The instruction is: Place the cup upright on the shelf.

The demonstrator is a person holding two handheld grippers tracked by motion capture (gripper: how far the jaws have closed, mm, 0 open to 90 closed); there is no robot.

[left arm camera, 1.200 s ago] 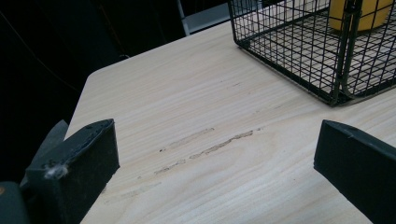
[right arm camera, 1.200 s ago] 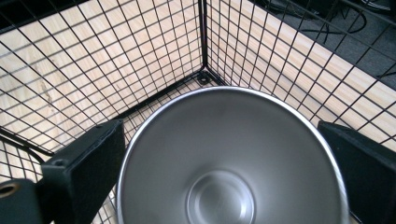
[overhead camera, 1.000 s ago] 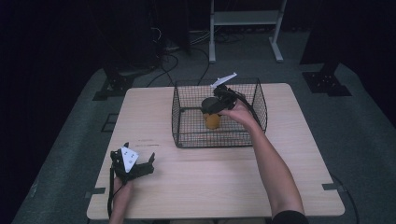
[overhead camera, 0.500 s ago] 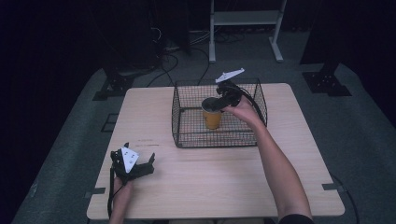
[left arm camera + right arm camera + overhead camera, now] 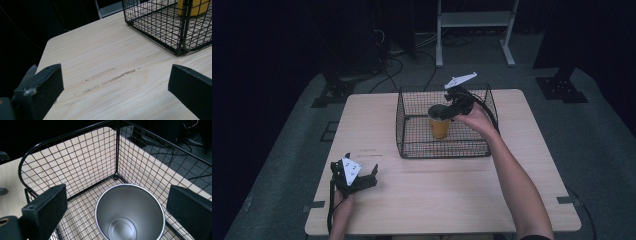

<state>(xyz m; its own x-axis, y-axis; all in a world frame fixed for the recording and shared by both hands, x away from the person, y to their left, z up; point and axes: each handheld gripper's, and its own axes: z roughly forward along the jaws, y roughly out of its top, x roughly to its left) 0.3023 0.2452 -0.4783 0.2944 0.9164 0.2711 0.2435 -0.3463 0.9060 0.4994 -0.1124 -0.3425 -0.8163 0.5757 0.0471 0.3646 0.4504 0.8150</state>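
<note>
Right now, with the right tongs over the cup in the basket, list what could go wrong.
1. The right tongs stand open above the cup; a jaw could knock it over.
2. The wire basket walls sit close around them; the tongs could snag the mesh while withdrawing.

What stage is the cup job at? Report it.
Done: the yellow cup stands upright inside the wire basket, its steel inside empty. In hand: the right gripper hangs just above the cup's rim, jaws wide apart on either side, gripping nothing. Left: bringing that gripper clear of the basket. The left gripper rests open near the table's front left corner.
</note>
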